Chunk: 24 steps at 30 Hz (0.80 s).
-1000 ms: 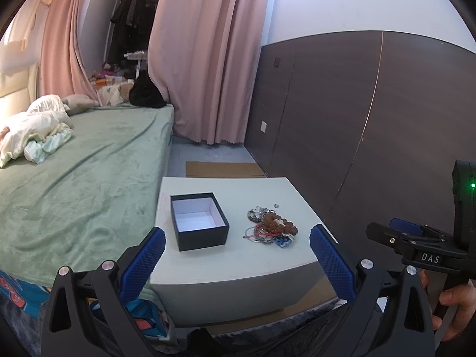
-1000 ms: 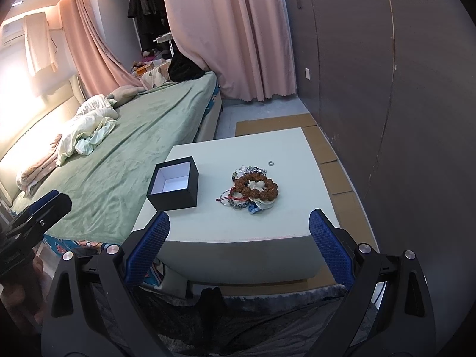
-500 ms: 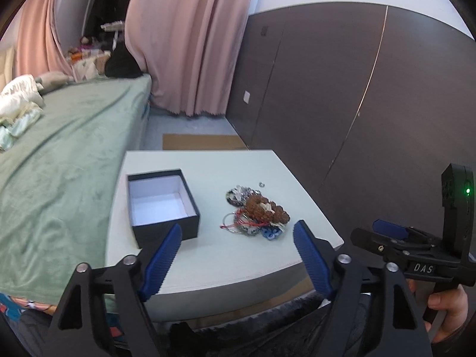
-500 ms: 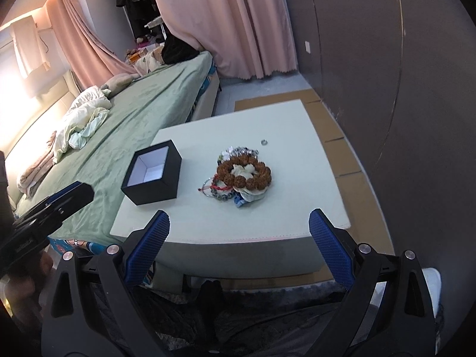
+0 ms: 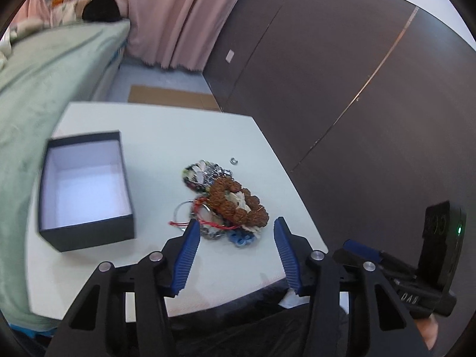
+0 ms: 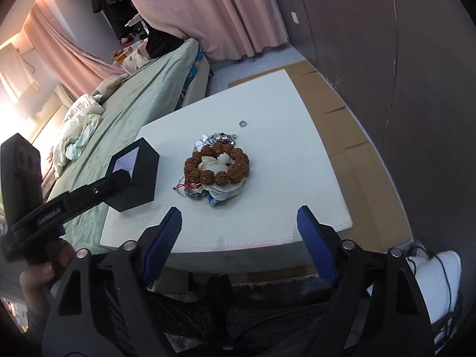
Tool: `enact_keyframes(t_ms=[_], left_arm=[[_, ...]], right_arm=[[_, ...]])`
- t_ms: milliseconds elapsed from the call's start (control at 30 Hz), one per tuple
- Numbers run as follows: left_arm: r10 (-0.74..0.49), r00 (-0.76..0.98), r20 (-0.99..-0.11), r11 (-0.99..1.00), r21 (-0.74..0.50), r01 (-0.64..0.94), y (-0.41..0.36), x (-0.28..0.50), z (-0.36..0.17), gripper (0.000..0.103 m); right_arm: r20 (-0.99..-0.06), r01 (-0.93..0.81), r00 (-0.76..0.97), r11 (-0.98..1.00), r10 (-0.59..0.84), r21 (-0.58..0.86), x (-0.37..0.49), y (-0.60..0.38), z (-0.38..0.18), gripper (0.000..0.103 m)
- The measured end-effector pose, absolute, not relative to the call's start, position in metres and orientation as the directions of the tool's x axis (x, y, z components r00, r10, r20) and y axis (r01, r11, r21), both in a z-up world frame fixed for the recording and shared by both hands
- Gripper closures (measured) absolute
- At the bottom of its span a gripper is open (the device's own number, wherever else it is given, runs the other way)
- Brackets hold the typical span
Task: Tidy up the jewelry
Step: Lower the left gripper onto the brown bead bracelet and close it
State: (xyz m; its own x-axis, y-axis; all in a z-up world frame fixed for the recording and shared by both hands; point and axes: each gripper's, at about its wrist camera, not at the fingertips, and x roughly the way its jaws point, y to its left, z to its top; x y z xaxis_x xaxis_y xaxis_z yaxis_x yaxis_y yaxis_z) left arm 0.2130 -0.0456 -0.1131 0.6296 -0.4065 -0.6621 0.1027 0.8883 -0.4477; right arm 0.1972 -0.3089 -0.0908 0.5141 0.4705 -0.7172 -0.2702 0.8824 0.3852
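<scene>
We judge the task barely begun: the black box (image 5: 84, 190) sits empty on the white table (image 5: 166, 136), and all the jewelry lies outside it. The heap (image 5: 221, 200), topped by a brown bead bracelet (image 6: 217, 163), rests just right of the box; a small ring (image 6: 243, 123) lies apart. Our left gripper (image 5: 235, 227) is closing, nothing between its jaws yet. Our right gripper (image 6: 239, 217) is closing too, also empty.

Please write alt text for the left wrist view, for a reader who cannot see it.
A tangled jewelry pile topped by a brown bead bracelet lies on a white table, right of an open black box. The left gripper, jaws closing and empty, is near the pile.
</scene>
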Motion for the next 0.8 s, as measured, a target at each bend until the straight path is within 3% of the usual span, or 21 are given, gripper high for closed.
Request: enact_keyframes(t_ms=[600,667,800], left_arm=[[-0.498,0.497,-0.711,0.759,-0.634,-0.146,-0.040,0.283,-0.177,0.060],[-0.518,0.492,-0.700,0.737,-0.657,-0.159,-0.040,0.284,-0.182,0.072],[-0.526,0.504,-0.685,0.717,-0.676,-0.171,-0.036,0.284,-0.182,0.086]], right_arm=[[-0.760,-0.238,0.466,0.891,0.453,0.386,0.216,-0.310,-0.085,0.024],[-0.767,-0.228,0.462,0.896,0.445,0.382,0.214,-0.311,-0.086,0.024],[-0.777,-0.232,0.449,0.898,0.440,0.374,0.213,-0.308,-0.086,0.024]])
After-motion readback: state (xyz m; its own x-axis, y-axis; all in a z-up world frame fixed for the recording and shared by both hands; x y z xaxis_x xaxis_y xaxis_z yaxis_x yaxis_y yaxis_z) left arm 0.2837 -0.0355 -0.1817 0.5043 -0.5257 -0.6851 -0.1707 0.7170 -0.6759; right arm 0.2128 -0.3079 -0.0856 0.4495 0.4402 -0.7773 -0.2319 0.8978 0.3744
